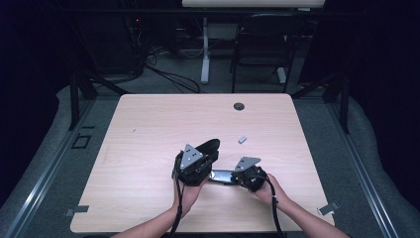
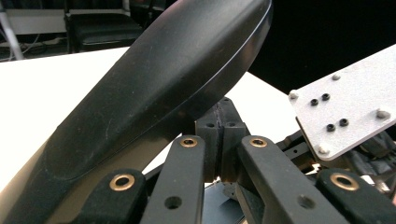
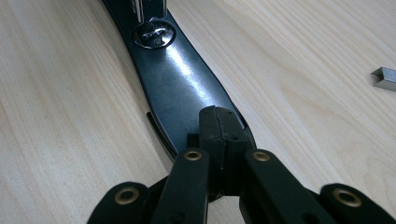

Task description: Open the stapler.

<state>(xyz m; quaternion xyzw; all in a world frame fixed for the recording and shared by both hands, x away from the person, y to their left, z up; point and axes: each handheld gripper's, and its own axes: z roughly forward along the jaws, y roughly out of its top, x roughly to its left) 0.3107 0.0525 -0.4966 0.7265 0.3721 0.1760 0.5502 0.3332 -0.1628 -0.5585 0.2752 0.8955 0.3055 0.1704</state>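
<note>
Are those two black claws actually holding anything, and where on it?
They work an opened black stapler. The right gripper, jaws closed, presses on the end of its flat base. The left gripper, jaws together, sits under the raised top arm; a true clamp cannot be told.

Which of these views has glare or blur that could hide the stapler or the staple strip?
High view: table evenly lit, surroundings dark, staple strip small but distinct. Left gripper view: table washed out to near white, the stapler top close and soft. Right gripper view: bright glare streak on the stapler's base, staple strip slightly blurred at the edge.
</note>
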